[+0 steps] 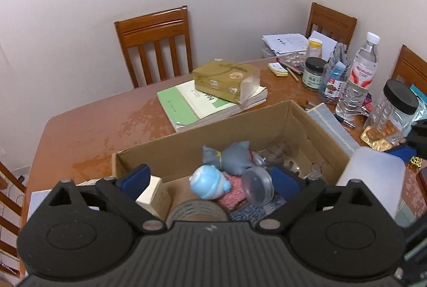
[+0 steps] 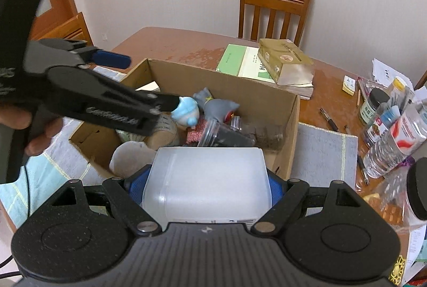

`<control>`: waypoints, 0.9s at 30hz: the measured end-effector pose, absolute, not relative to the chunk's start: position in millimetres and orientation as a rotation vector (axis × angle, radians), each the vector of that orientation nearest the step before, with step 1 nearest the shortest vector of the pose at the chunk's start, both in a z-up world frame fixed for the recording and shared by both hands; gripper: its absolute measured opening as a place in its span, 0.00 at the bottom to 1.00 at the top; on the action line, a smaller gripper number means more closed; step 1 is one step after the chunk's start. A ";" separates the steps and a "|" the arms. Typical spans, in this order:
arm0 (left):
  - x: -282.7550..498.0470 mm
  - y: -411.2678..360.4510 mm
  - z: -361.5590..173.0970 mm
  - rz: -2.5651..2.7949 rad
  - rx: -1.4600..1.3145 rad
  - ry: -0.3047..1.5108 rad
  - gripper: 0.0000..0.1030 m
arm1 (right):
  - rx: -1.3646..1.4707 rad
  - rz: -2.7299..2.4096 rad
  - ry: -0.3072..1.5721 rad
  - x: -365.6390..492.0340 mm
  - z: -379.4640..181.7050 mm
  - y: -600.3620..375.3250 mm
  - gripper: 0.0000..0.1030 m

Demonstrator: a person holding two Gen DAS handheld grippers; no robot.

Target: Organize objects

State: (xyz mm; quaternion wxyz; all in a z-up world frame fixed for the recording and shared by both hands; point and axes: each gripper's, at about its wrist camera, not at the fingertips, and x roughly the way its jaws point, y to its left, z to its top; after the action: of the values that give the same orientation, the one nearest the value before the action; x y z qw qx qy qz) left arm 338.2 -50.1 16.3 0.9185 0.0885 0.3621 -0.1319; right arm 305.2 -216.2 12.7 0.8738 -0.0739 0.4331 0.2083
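Observation:
An open cardboard box (image 1: 186, 148) (image 2: 267, 105) stands on the wooden table. In it lie a light blue toy (image 1: 208, 181) (image 2: 186, 110), a grey toy (image 1: 234, 156) (image 2: 218, 105), a clear lidded jar (image 1: 257, 185) (image 2: 224, 137) and a tape roll (image 1: 197, 209). My left gripper (image 1: 210, 180) (image 2: 149, 81) hangs over the box's near left part, open wide with nothing between its blue pads; one fingertip is close to the blue toy. My right gripper (image 2: 205, 183) is shut on a translucent white plastic container (image 2: 205, 180) (image 1: 373, 175) at the box's near right edge.
A gold carton (image 1: 226, 81) lies on stacked books (image 1: 186, 105) behind the box. Right of the box are a water bottle (image 1: 357, 78), small jars, a black-lidded jar (image 1: 395, 105), pens and papers. A grey mat (image 2: 325, 148) lies under the box. Wooden chairs (image 1: 154, 44) ring the table.

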 end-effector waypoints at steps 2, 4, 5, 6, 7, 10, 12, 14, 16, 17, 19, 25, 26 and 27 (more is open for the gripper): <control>337.1 -45.6 18.1 -0.268 0.181 0.744 0.96 | -0.160 0.440 0.908 310.2 10.3 -212.5 0.84; 335.1 -42.0 20.8 -0.263 0.177 0.748 0.96 | -0.163 0.448 0.914 313.9 9.0 -208.5 0.85; 334.6 -40.0 21.8 -0.263 0.172 0.750 0.96 | -0.160 0.452 0.911 313.9 9.3 -207.4 0.87; 333.8 -38.1 22.9 -0.260 0.167 0.753 0.97 | -0.159 0.450 0.904 315.0 9.9 -206.0 0.96; 332.4 -36.8 24.3 -0.254 0.166 0.757 0.97 | -0.161 0.444 0.897 315.6 10.9 -205.2 1.00; 326.0 -33.9 29.0 -0.232 0.183 0.751 0.97 | -0.179 0.431 0.880 316.6 14.6 -203.3 1.00; 319.4 -32.3 31.0 -0.212 0.197 0.744 0.98 | -0.177 0.405 0.880 316.6 17.7 -204.4 1.00; 311.7 -30.6 30.8 -0.185 0.201 0.743 0.98 | -0.159 0.380 0.881 315.4 20.9 -208.1 1.00; 304.8 -28.3 27.4 -0.164 0.187 0.765 0.98 | -0.148 0.345 0.884 314.4 21.0 -211.3 1.00; 301.2 -27.3 24.7 -0.155 0.176 0.786 0.98 | -0.144 0.318 0.891 312.5 20.1 -212.4 1.00; 293.9 -25.4 19.3 -0.140 0.164 0.824 0.98 | -0.133 0.270 0.910 309.7 16.9 -214.0 1.00; 269.7 -18.1 7.6 -0.061 0.089 0.876 0.98 | -0.140 0.153 0.945 294.8 -0.3 -212.6 1.00; 267.2 -16.8 6.1 -0.054 0.073 0.891 0.98 | -0.131 0.139 0.946 291.9 -2.1 -212.2 1.00; 264.5 -16.2 4.3 -0.047 0.060 0.907 0.98 | -0.118 0.130 0.948 288.5 -3.4 -211.6 1.00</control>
State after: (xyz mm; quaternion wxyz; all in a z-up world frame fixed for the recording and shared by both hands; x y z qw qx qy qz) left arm 264.5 -16.2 4.3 0.8982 0.0290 0.4380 -0.0225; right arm 288.5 -211.6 -3.4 0.8860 -0.0568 0.4559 0.0624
